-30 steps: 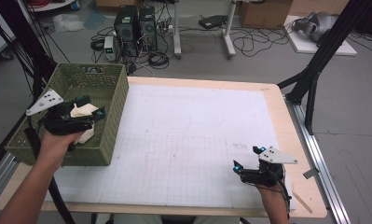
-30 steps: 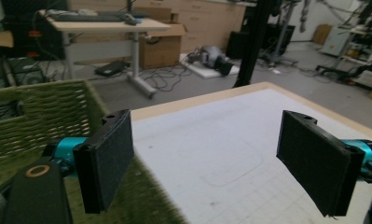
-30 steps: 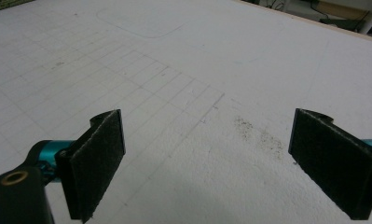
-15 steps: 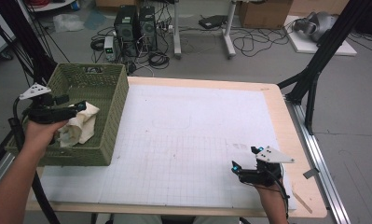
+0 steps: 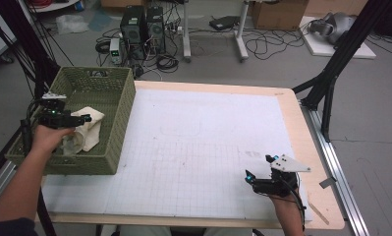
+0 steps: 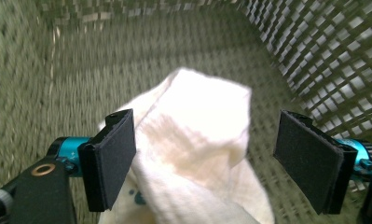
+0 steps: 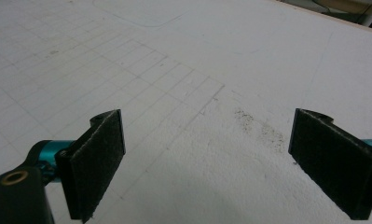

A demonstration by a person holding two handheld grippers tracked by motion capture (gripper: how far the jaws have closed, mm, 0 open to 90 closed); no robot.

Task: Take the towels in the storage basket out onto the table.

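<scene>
No readable text, labels, brands or numbers on anything in view.

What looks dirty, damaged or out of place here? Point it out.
The white cloth in the green basket lies crumpled and has a faint brownish stain, seen between the left gripper's open jaws. The white mat has a dark speckled smudge.

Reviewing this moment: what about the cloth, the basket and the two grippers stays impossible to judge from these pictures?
- Cloth: its lower end is cut off by the bottom edge of the left gripper view; in the high view the hand covers part of it.
- Basket: the floor under the cloth is hidden, and the weave is blurred in the left gripper view.
- Left gripper: contact between the left pad and the cloth is unclear.
- Right gripper: its height above the table is unclear.
</scene>
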